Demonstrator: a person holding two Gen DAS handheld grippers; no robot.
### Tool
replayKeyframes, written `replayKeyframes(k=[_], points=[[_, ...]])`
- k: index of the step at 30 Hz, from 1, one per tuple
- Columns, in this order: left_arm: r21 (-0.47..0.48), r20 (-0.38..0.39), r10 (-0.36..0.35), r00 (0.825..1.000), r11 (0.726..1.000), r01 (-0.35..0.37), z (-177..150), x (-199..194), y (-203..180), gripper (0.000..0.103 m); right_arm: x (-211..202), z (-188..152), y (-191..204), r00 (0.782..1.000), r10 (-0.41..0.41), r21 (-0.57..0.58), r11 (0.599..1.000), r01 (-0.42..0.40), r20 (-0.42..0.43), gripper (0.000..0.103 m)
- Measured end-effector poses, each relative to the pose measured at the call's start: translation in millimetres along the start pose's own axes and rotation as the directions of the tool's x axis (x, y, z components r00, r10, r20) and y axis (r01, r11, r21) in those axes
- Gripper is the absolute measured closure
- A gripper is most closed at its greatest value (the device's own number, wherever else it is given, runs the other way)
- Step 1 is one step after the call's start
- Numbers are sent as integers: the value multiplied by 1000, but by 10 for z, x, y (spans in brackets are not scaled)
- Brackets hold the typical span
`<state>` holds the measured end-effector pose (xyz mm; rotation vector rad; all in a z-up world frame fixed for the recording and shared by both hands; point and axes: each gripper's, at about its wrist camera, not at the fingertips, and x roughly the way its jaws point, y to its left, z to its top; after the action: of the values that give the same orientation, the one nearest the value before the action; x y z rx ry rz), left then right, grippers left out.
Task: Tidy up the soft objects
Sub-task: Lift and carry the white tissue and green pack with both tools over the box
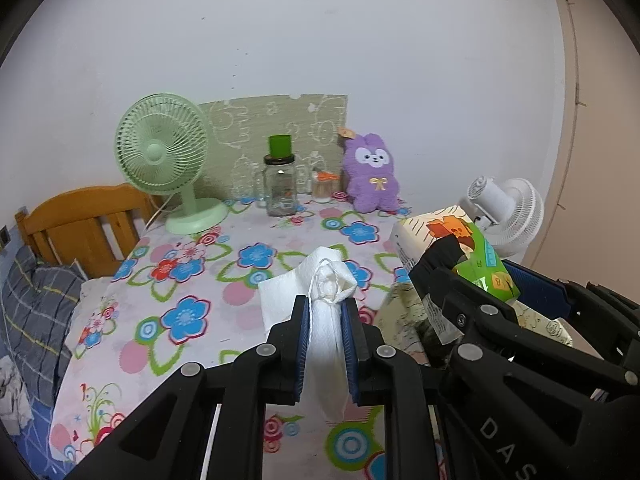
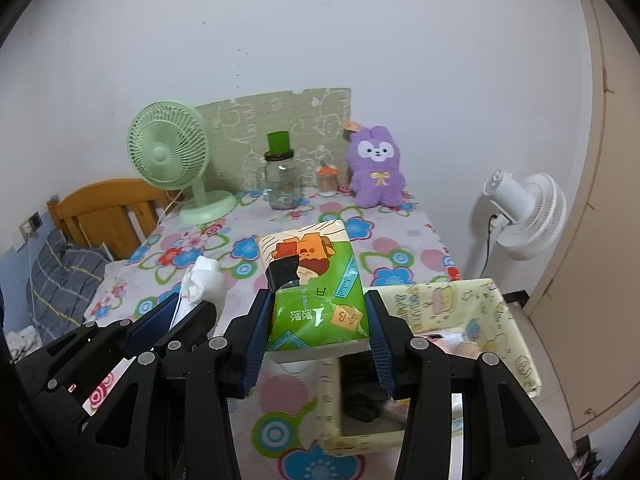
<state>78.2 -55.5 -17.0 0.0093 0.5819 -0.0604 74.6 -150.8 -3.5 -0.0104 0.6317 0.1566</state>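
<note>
Left gripper [image 1: 326, 336]: jaws squeezed tight on a white paper towel [image 1: 320, 292], lifted over the counter's [image 1: 224, 292] near edge.
Right gripper [image 2: 318, 340]: jaws partly open, clamped on both sides of a green tissue pack [image 2: 316, 280], held above the counter.
Yellow box [image 2: 500, 320]: open-topped, at the counter's near right corner, just beside the tissue pack.
Purple plush bunny [image 2: 376, 168]: upright at the far edge.
Green fan [image 2: 172, 152]: far left corner, with a glass jar [image 2: 282, 184] between fan and bunny.
</note>
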Motion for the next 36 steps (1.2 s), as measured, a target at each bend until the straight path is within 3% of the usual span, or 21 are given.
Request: replayKeyframes(k=[23,36], points=[[80,-7,-116,993,990,116,117,226,-716,89,-4,37,-725,995,-101,50,994,101,4,53],[107,-63,-196,979,973,202,68,450,-1048,89,90,-61,-1097,990,-133,105,985,136,-36,53]])
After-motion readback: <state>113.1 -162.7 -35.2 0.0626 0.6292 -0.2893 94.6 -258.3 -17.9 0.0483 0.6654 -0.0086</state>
